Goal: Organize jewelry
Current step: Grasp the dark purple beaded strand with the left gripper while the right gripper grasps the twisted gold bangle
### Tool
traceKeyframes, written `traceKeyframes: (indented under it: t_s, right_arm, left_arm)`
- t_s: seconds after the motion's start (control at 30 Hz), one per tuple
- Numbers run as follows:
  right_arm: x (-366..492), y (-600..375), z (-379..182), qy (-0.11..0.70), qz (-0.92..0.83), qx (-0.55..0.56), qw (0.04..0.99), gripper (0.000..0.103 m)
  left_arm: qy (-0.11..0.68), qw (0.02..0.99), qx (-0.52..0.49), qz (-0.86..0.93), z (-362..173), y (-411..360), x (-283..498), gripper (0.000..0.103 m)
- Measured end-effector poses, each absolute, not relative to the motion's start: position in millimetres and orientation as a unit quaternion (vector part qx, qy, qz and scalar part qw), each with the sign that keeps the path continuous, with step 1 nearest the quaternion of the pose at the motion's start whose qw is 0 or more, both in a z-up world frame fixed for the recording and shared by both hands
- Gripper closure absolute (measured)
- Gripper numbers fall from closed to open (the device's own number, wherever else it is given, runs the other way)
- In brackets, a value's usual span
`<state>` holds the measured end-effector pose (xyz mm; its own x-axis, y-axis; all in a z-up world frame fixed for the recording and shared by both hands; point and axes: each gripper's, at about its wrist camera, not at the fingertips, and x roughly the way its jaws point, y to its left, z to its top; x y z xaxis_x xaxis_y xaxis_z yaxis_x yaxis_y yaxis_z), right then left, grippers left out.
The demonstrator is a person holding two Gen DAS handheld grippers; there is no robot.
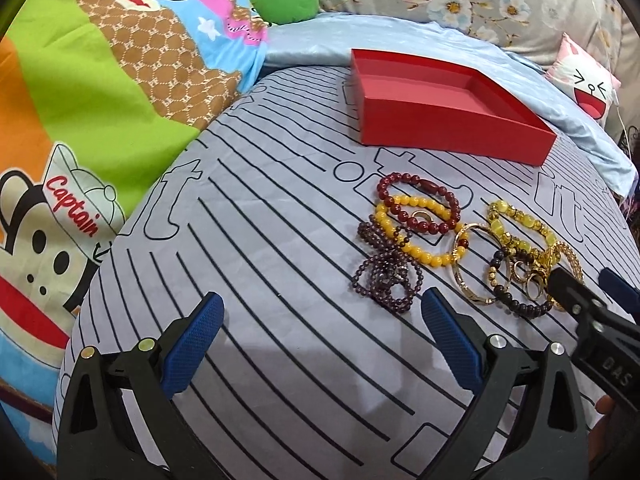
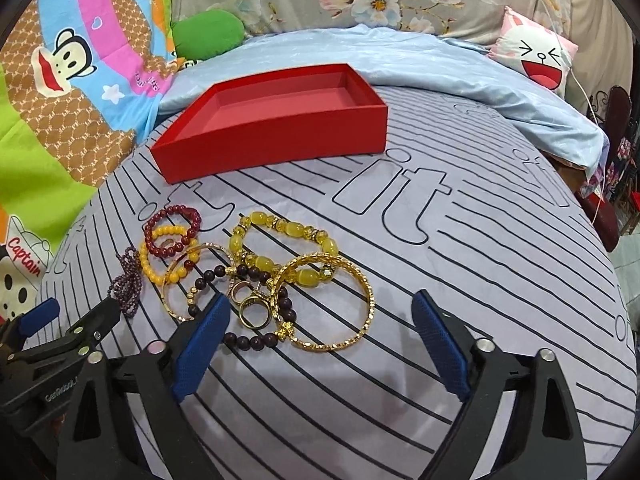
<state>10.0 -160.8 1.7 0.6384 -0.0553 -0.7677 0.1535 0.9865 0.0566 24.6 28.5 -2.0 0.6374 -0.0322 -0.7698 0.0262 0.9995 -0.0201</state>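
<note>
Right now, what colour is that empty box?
Red box, paler inside; clearest in the right wrist view.

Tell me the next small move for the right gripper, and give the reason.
Probably ease the right gripper forward and down onto the gold bangle. Its fingers are open and empty, the bangle lies nearest, partly between them, and the red box beyond the pile holds nothing yet. The left gripper is also open, facing bare sheet.

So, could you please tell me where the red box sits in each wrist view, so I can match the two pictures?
Left wrist view: the red box lies upper right of centre, beyond the jewelry pile.
Right wrist view: the red box lies upper left of centre, beyond the jewelry.
Shared landmark: the laughing-face pillow, far right of the box in both.
</note>
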Motion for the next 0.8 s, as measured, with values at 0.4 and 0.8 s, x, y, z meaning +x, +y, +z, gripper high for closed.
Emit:
traceKeyframes:
  t_s: [0.4, 0.8]
  right_arm:
    - [21, -158, -8, 0.436, -0.05, 0.052, 0.897, 0.047]
    - [17, -161, 3, 0.425, -0.05, 0.06, 0.902, 0.048]
  left_arm:
    - [0.43, 0.902, 0.008, -0.032, -8, 20, 31, 0.009]
    - [0.433, 0.901, -0.006, -0.039, -7, 24, 50, 0.019]
